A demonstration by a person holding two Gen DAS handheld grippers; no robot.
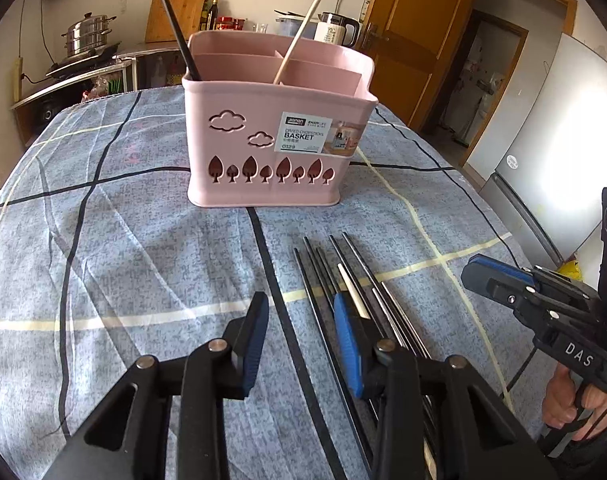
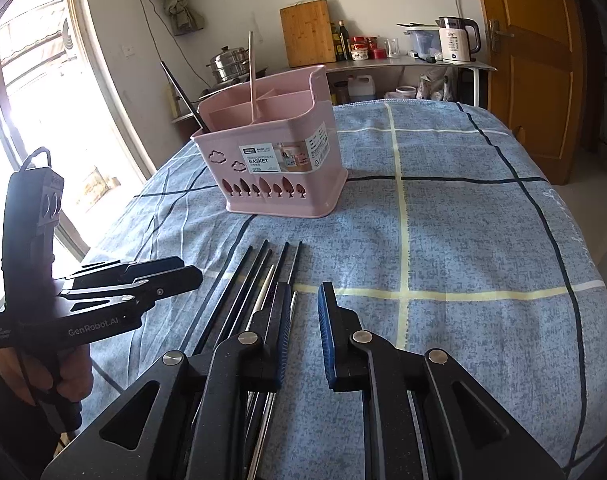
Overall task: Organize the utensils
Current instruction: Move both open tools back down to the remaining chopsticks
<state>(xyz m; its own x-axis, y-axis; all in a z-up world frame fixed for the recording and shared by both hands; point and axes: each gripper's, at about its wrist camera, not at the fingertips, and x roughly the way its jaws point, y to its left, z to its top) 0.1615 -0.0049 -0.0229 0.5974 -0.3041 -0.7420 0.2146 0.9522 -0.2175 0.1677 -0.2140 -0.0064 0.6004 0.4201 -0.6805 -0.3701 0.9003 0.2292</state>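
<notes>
A pink plastic basket (image 1: 279, 148) with cloud and tree cut-outs stands upright near the middle of the desk (image 1: 115, 264), which wears a blue cloth with dark and pale lines. Inside the basket, one thin black chopstick (image 1: 175, 28) leans in the left part and one pale wooden chopstick (image 1: 301, 32) leans in a middle part.

A bunch of loose chopsticks (image 1: 335, 276), mostly black with some silver and a pale one, lies flat on the cloth closer to the desk's near edge, well apart from the basket.

The left gripper (image 1: 299, 312) hangs just above the cloth with its fingers partly open. Nothing is between them, and its right blue finger (image 1: 347, 344) sits over the left side of the bunch.

The right gripper (image 2: 305, 300) has its fingers set narrow, with only cloth showing in the gap. Its left finger (image 2: 281, 320) covers part of the bunch.
</notes>
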